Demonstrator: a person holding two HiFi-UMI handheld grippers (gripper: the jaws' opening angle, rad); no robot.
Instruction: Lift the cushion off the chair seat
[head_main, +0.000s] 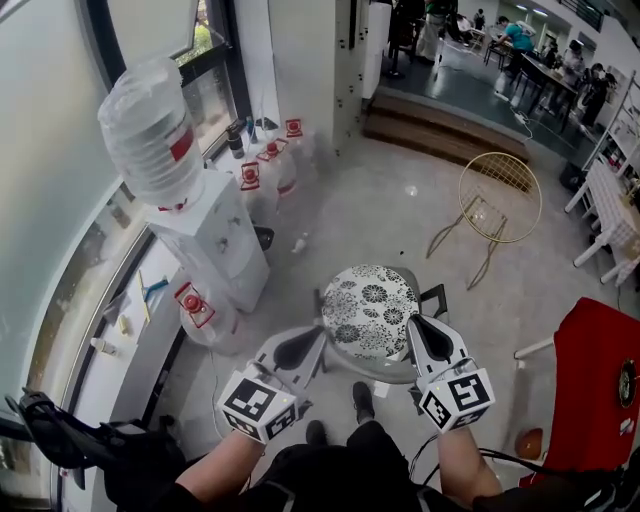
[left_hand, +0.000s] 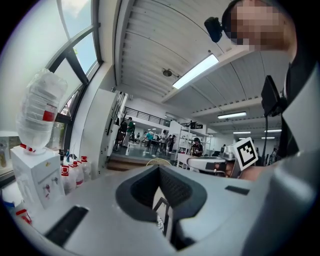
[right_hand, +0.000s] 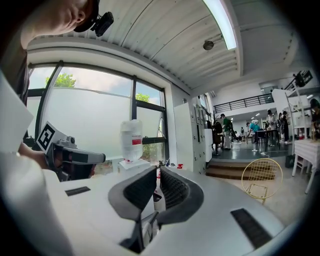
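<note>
The round cushion (head_main: 368, 311), white with black flower patterns, hangs between my two grippers over the grey chair seat (head_main: 392, 372). From the head view I cannot tell whether it touches the seat. My left gripper (head_main: 318, 340) is shut on the cushion's left edge, and a strip of the patterned fabric (left_hand: 161, 214) shows between its jaws. My right gripper (head_main: 413, 325) is shut on the right edge, where a bit of white fabric (right_hand: 145, 231) shows low between its closed jaws. Both grippers point nearly level.
A white water dispenser (head_main: 215, 235) with a large bottle (head_main: 150, 130) stands at the left by the window. Spare bottles (head_main: 268, 170) are behind it. A gold wire chair (head_main: 498, 200) stands at the back right, with a red object (head_main: 600, 385) at the right. The person's shoes (head_main: 362, 400) are near the chair.
</note>
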